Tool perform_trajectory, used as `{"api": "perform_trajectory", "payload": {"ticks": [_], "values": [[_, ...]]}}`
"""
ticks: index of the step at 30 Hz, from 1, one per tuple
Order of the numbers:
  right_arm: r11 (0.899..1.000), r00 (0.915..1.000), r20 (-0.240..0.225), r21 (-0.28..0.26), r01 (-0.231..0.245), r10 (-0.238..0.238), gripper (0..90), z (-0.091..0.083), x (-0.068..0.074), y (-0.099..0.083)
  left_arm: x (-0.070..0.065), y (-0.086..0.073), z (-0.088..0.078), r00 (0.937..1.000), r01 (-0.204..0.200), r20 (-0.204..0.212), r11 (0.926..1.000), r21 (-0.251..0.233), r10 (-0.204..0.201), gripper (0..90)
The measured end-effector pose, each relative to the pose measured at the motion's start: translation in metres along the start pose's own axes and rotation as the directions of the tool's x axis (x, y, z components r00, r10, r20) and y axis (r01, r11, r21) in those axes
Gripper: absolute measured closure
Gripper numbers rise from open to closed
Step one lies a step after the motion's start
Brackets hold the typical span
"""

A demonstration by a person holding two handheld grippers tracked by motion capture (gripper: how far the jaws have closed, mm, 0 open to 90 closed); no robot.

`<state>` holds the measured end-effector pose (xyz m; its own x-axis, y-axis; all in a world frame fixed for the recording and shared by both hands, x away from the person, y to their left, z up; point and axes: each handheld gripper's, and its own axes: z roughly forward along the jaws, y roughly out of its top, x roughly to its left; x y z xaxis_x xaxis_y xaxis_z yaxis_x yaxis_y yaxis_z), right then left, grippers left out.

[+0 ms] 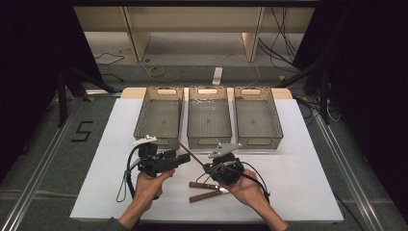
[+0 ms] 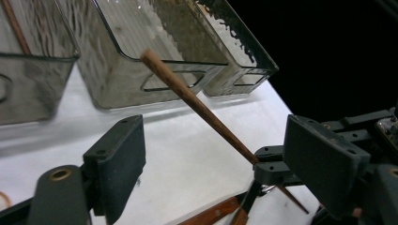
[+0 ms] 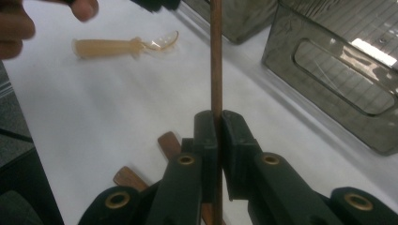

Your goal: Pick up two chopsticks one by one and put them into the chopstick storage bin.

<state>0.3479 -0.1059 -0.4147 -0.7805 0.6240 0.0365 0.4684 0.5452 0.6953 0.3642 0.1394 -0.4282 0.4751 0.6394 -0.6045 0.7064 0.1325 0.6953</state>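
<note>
Fingers pinching wooden chopstick, white tabletop, dark room

White table, three bins

Three smoky translucent plastic bins stand side by side along the far edge of the white table top, walls nearly touching, blocking passage between them. Thin brown wooden stick slants across the gap before the middle bin. Two wooden-handled utensils lie near the front edge; right-hand surface open.
</note>
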Motion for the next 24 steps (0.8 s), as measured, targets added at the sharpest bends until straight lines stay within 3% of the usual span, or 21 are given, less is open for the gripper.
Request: {"api": "perform_trajectory", "payload": {"ticks": [10,13,24], "values": [[0.999,0.9999,-0.008,-0.045,0.014,-0.014,85.5,-0.001,0.008,0.007,0.004,0.000,0.002,0.9968,0.066,0.046,0.9978,-0.002,-0.066,38.2],[0.999,0.9998,-0.010,-0.051,0.017,-0.017,85.5,0.001,0.010,0.008,0.004,0.000,0.002,0.9969,0.055,0.056,0.9985,0.002,-0.055,43.7],[0.996,0.9996,-0.016,-0.081,0.021,-0.023,85.5,0.000,0.014,0.012,0.007,-0.002,0.006,0.9882,0.092,0.121,0.9957,0.015,-0.093,57.6]]}}
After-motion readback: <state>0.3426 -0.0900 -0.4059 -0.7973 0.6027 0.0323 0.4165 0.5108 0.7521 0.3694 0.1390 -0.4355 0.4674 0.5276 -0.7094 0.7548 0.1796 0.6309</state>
